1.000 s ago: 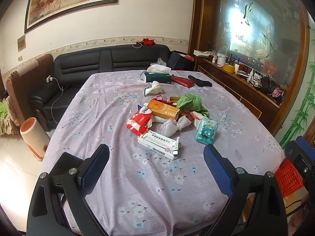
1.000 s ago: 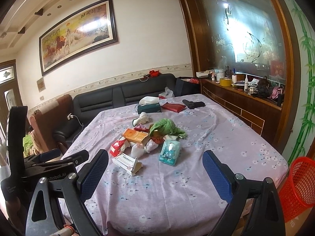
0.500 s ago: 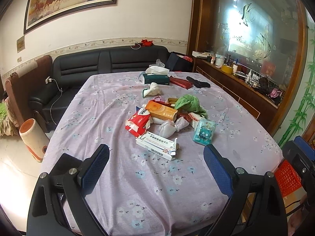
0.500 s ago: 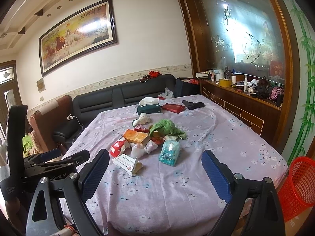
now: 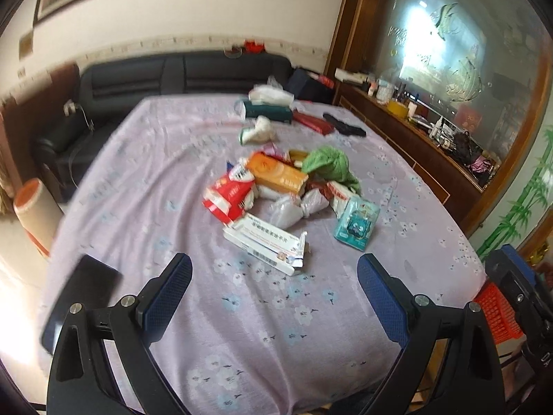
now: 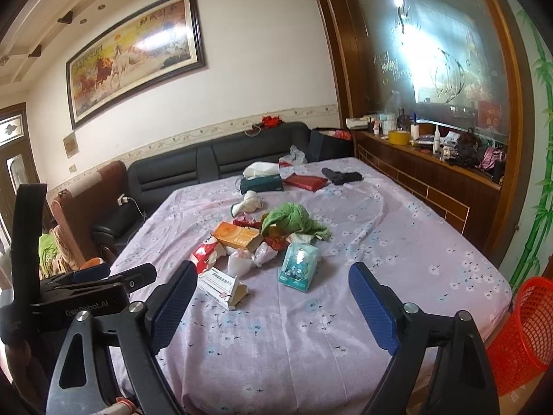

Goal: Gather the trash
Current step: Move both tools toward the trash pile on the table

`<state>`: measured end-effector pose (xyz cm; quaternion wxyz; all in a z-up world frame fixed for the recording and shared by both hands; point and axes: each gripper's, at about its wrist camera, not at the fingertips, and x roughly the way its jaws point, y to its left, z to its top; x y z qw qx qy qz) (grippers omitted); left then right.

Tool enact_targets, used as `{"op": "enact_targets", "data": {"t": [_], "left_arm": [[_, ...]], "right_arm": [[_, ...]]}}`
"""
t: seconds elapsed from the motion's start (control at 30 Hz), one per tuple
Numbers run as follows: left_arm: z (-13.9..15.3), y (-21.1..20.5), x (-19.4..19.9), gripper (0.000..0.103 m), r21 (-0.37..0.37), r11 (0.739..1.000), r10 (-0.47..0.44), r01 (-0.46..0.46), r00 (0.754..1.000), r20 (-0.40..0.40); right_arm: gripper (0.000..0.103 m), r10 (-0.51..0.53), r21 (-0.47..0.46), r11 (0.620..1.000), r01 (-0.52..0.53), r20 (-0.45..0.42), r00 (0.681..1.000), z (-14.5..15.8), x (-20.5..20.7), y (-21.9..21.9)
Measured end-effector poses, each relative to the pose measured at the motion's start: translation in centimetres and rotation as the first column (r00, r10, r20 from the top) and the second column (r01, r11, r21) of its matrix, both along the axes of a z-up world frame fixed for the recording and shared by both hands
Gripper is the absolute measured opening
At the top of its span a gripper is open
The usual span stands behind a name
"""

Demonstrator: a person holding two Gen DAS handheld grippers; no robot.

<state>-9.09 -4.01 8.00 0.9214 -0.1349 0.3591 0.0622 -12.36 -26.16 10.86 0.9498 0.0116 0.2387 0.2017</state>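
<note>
Both grippers, left (image 5: pixel 274 285) and right (image 6: pixel 269 292), hover with jaws wide apart and empty above the surface (image 6: pixel 397 242), near the trash pile (image 6: pixel 262 242); red basket (image 6: pixel 525 325) beside it

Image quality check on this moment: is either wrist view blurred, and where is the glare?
Left wrist view: motion-smeared, worst toward the left edge, where the sofa and dark phone lose their outlines; the white medicine box remains readable as a shape. Right wrist view: sharp; glare blooms on the glass panel, and fisheye bends the painting.
</note>
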Motion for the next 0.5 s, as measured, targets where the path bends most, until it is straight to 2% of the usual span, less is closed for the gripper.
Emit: {"op": "enact_targets", "data": {"t": [0.13,0.23,0.37,0.5], "left_arm": [[-1.9,1.2,2.9,0.096,-0.086,0.996,-0.013,0.008,0.998,-0.065],[-3.6,1.6,5.1,0.096,-0.138,0.990,-0.019,0.003,0.993,-0.116],[-6.0,2.6,8.1,0.095,-0.220,0.975,-0.012,-0.033,0.980,-0.200],[-8.2,3.2,10.8,0.095,-0.264,0.961,0.003,-0.078,0.962,-0.275]], "right_arm": [[0.083,0.012,0.006,1.000,-0.011,-0.049,0.999,-1.1,2.6,0.3],[0.083,0.019,0.015,1.000,-0.017,-0.098,0.995,-2.3,4.9,0.4],[0.083,0.028,0.027,0.999,-0.025,-0.150,0.988,-3.9,7.5,0.6],[0.083,0.031,0.034,0.999,-0.024,-0.228,0.973,-6.1,10.9,0.8]]}}
